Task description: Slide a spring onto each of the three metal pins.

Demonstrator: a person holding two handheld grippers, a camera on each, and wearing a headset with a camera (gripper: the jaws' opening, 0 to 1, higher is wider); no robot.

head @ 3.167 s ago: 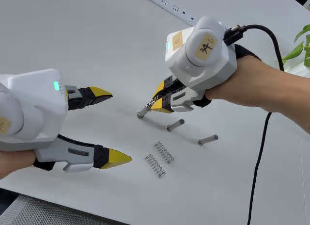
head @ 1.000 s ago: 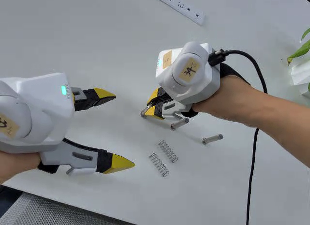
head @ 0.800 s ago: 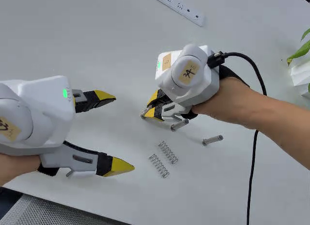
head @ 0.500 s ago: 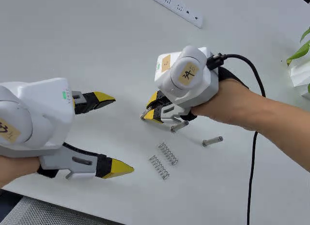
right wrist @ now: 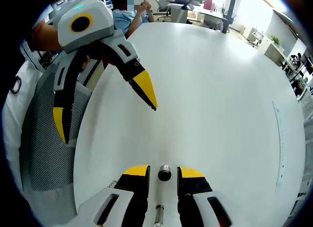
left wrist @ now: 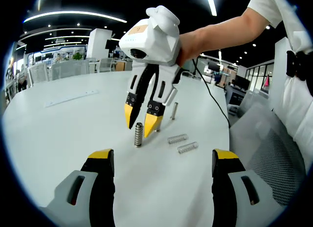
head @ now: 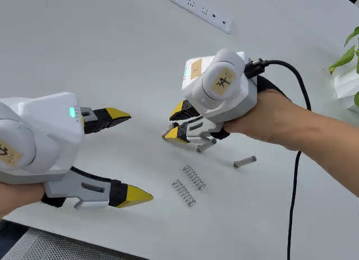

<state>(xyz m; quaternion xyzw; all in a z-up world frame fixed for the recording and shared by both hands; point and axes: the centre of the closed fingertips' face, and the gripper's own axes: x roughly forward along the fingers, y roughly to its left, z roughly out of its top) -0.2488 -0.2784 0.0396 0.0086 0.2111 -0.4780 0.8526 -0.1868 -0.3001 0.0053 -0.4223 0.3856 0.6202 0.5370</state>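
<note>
L gripper (head: 141, 155): same as 0.5 s ago, jaws spread wide, nothing in them, low over the near-left part of the table (head: 101, 47).

The change is at the R gripper (head: 167, 128). 3.2 s ago I had spring 1 held in the jaws, tilted at the tip of pin 1. Now spring 1 (left wrist: 138, 137) sits round pin 1 (right wrist: 164, 173), which stands upright on the table. R jaws were closer together 0.5 s ago. Now they're parted a little, one each side of the pin head w/ a thin gap both sides, gripping nothing.

Spring 2 (head: 192, 176) and spring 3 (head: 182, 191) lie flat side by side, near side of pin 1, placed as before vs the pins. Pin 2 (head: 205, 145) is bare, just right of the R jaws. Pin 3 (head: 245, 161) is bare, further right, well apart.

Room, L to R:
- The near table edge runs close under my L lower jaw.
- There's wide bare table between the 2 grippers and beyond, up to the strip (head: 205, 14).
- The cable (head: 295, 176) drops from the R gripper's back past pin 3 to the near edge.
- The plant (head: 349, 50) is at far right.
</note>
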